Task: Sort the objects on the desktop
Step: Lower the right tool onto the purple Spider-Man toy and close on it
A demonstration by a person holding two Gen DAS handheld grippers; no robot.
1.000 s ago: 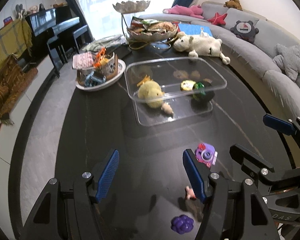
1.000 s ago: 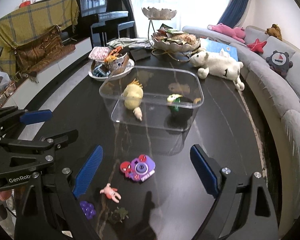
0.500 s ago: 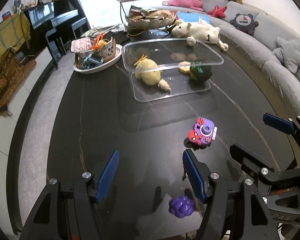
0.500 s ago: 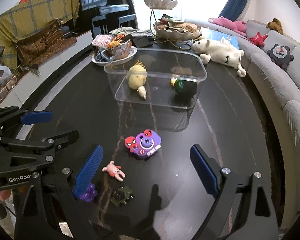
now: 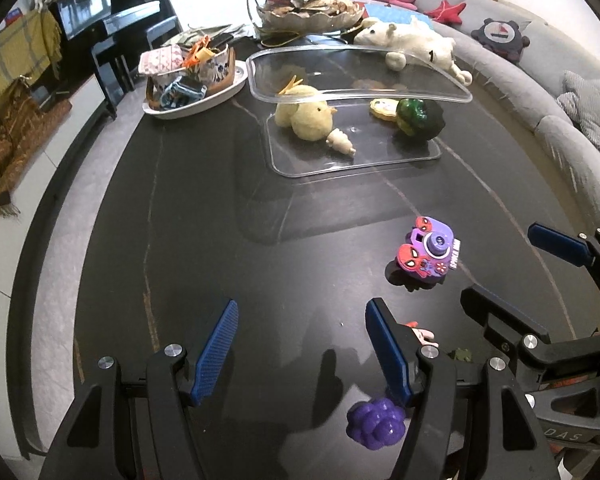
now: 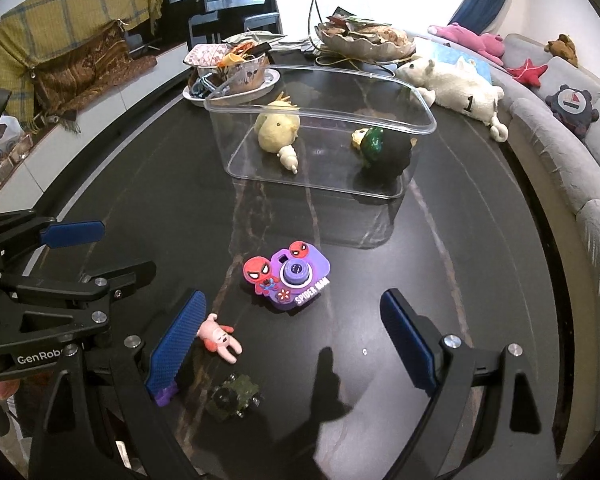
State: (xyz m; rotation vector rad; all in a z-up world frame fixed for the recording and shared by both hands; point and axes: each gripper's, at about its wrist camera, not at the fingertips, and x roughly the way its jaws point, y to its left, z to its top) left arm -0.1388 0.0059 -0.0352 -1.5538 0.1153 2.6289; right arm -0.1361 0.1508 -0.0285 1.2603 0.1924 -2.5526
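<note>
A clear plastic bin (image 5: 456, 98) (image 6: 424, 118) on the black table holds a yellow chick plush (image 5: 306, 116) (image 6: 278, 128), a green-and-black toy (image 5: 418, 116) (image 6: 380, 150) and a small yellow piece. Nearer lie a purple Spider-Man toy camera (image 5: 430, 252) (image 6: 290, 276), a pink figure (image 6: 218, 336) (image 5: 420, 332), a purple grape toy (image 5: 376, 428) (image 6: 164, 396) and a green toy car (image 6: 234, 396). My left gripper (image 5: 300, 344) is open and empty, left of the grapes. My right gripper (image 6: 292, 340) is open and empty, just short of the camera.
A white plate (image 5: 236, 80) with a patterned bowl of clutter stands behind the bin on the left. A tiered snack stand (image 6: 360, 36) and a white plush animal (image 6: 456, 88) sit at the far end. A grey sofa (image 6: 560, 148) curves along the right table edge.
Both grippers have pulled back and risen; the bin and toys look farther away. The grape toy and green car have come into view. Both grippers stay open.
</note>
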